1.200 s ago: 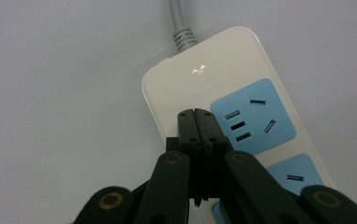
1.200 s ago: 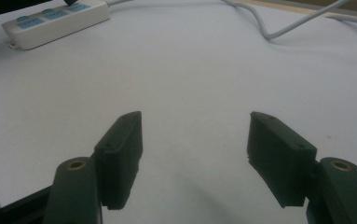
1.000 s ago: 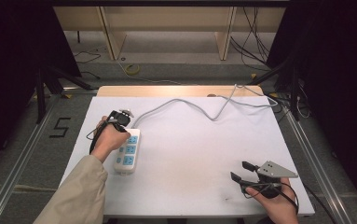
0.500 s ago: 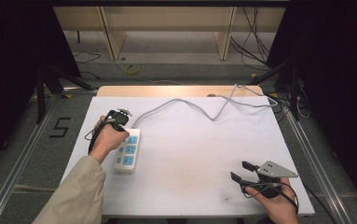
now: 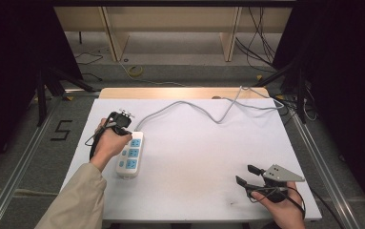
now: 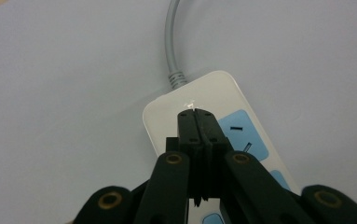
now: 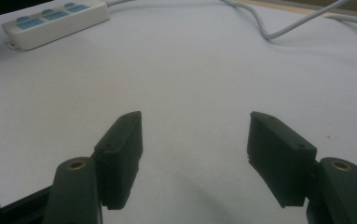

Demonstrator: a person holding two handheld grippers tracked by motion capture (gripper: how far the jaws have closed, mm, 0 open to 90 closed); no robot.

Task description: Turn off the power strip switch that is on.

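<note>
A white surface (image 5: 194,157) stood over a grey floor (image 5: 23,143). Near its left edge lay the power strip (image 5: 129,160), the left gripper (image 6: 195,114) on its cable end, jaws together. Bare middle; the right gripper (image 5: 246,175) near the front right corner, jaws apart.

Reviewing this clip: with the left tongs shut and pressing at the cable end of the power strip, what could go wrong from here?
1. The shut left tongs bear on the power strip near its cable end; nothing steadies the strip, so a push may slide or tip it.
2. The tips sit on a small spot and may slip off toward the blue sockets.
3. The right tongs rest open and far away, too distant to brace it quickly.
</note>
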